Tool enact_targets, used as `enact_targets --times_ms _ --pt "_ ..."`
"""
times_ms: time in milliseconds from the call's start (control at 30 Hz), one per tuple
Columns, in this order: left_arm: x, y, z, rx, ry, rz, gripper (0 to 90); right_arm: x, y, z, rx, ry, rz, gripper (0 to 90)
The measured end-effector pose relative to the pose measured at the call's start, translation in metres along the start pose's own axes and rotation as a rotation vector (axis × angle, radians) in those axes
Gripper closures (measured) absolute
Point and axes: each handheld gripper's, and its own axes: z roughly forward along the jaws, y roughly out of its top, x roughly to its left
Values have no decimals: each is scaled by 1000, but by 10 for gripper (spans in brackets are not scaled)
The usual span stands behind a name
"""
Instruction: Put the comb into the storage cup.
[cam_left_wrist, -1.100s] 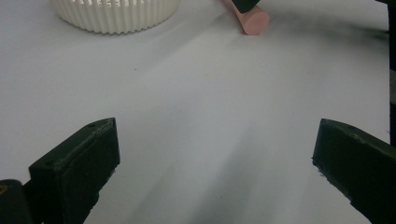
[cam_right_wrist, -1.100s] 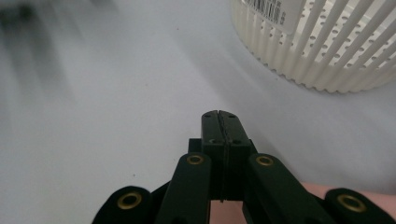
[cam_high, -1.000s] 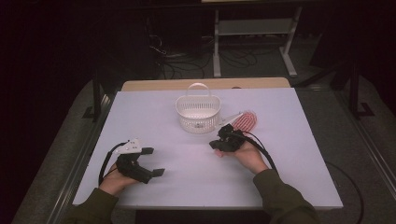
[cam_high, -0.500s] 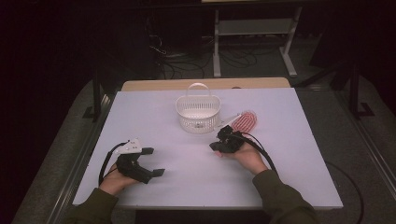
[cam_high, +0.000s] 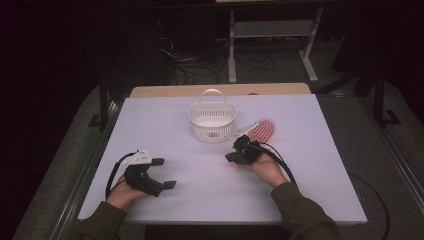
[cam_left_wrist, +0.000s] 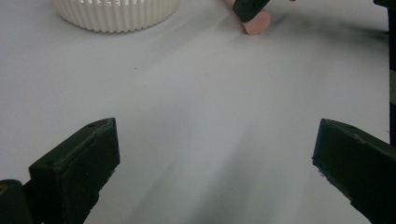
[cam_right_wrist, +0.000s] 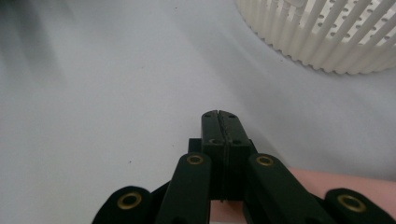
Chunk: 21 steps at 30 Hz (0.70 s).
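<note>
A white slotted basket (cam_high: 212, 120) with a handle stands at the table's middle back. Just right of it lies a pink ribbed brush (cam_high: 262, 131), its pale handle pointing toward the basket. My right gripper (cam_high: 235, 152) rests low on the table in front of the brush handle and points left. Its jaws are shut (cam_right_wrist: 218, 116) with nothing between them, and the basket wall (cam_right_wrist: 327, 37) is ahead to the right. My left gripper (cam_high: 164, 173) sits at the front left, open wide (cam_left_wrist: 210, 154) over bare table, with the basket (cam_left_wrist: 116, 14) far ahead.
The white table (cam_high: 320, 165) ends close to both forearms at the front. A wooden board edge (cam_high: 220, 90) runs behind the table. Dark floor with cables and a metal stand (cam_high: 270, 30) lies beyond.
My right gripper has edged slightly to the left, still shut. The left gripper, basket and brush have not moved.
</note>
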Motion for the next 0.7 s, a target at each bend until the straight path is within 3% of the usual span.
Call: enact_targets --times_ms 700 --pt "0 0 0 0 0 -2 3 2 -11 -14 20 -10 -2 892"
